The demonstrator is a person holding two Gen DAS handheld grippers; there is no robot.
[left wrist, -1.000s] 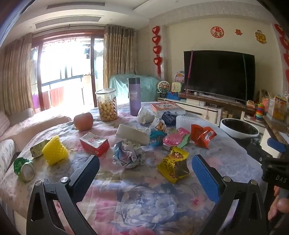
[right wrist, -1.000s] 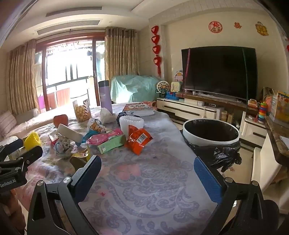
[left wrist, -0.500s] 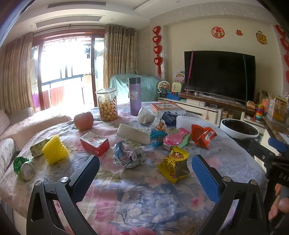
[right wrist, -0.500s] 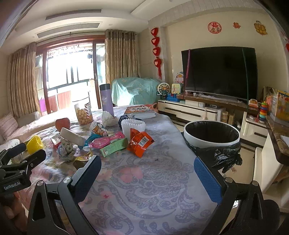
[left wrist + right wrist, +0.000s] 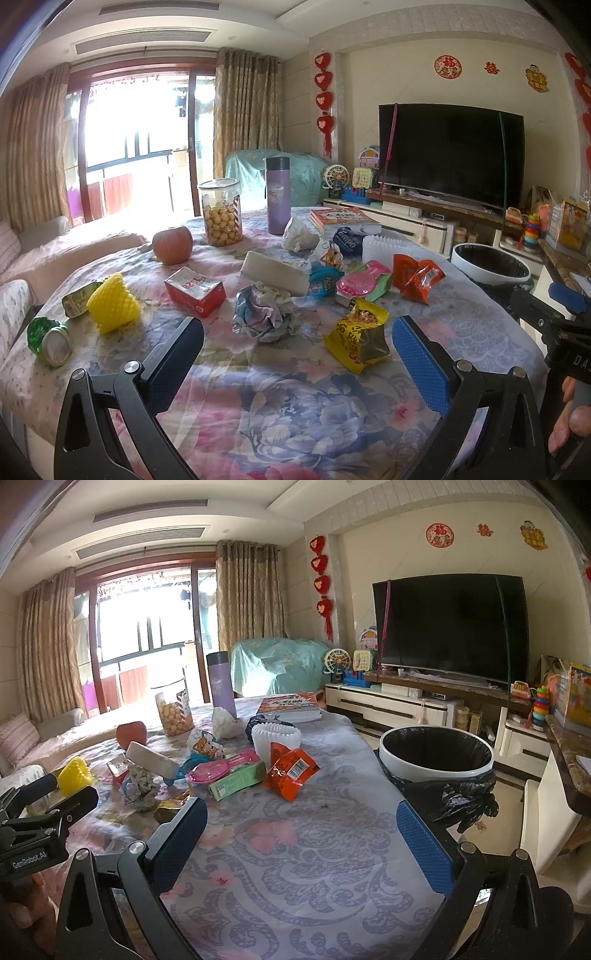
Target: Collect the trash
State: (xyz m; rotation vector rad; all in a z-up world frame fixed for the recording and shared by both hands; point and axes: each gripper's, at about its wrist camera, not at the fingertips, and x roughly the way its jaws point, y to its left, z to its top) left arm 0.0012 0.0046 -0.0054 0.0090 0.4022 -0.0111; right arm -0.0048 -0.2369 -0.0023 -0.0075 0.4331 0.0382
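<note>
1. Left wrist view: the left gripper (image 5: 295, 347) hovers over the near part of the table (image 5: 280, 413) with its jaws wide apart and nothing between them.
2. Trash lies just ahead of it. The crumpled paper ball (image 5: 264, 314) is nearest the left finger line and the yellow snack wrapper (image 5: 358, 338) sits just inside the right pad. The red carton (image 5: 194, 291), the orange wrapper (image 5: 415, 275) and the green can (image 5: 50, 338) lie farther out.
3. My judgement is that the step in hand is the first reach. The yellow snack wrapper is the easiest pick: come down so the pads straddle its puffed middle, close gently and lift straight up, since foil slips and crushes.
4. Keep clear of the apple (image 5: 172, 243), the snack jar (image 5: 221, 212) and the purple flask (image 5: 277, 195); they stand behind the trash and look like keepers.
5. The cloth ahead of the jaws is bare, so there is free room to lower. The table edge drops away at the left beside the green can.
6. Right wrist view: the right gripper (image 5: 301, 834) is likewise spread open and empty over bare patterned cloth.
7. The orange wrapper (image 5: 290, 771) and a green box (image 5: 236, 782) lie ahead of it, apart from the pads.
8. The lined trash bin (image 5: 437, 771) stands off the table's right edge, below the cloth level, with open floor behind it. A carry from the table to the bin looks unobstructed, though the bag's loose black folds hang near the right finger.
9. The left gripper (image 5: 48, 801) shows at the left edge, well apart, so the two should not collide.
</note>
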